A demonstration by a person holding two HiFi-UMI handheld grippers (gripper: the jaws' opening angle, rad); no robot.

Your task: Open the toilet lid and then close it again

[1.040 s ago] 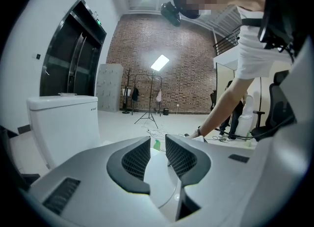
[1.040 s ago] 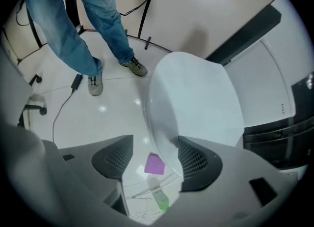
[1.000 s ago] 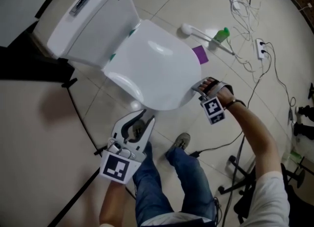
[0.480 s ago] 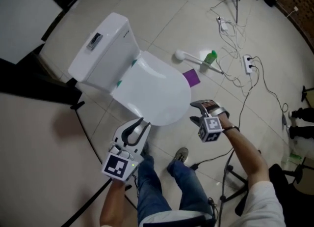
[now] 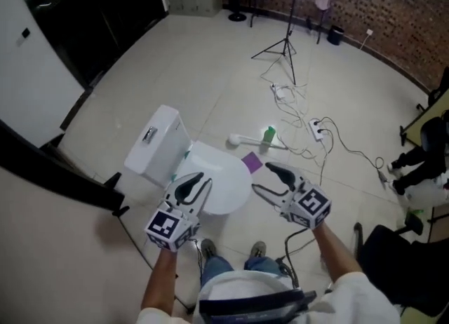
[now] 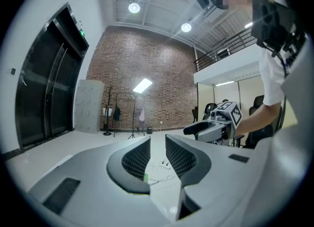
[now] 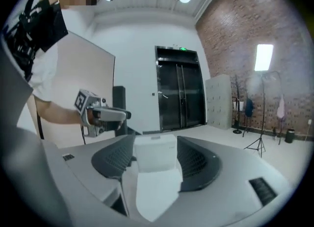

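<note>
Apparently you're between steps: the toilet lid [image 5: 228,179] lies shut, well below your left gripper [image 5: 203,181], jaws narrowly apart, and right gripper [image 5: 263,178], jaws wide, both empty, so opening it means lowering one to its front edge.

This is a tall studio or test hall, not a bathroom. A toilet [image 5: 158,147] stands out on the open tiled floor [image 5: 210,70] among cables [image 5: 287,105], a power strip [image 5: 317,130] and a tripod [image 5: 290,28], below a brick wall [image 5: 393,28] and mezzanine railing [image 6: 223,49].
</note>
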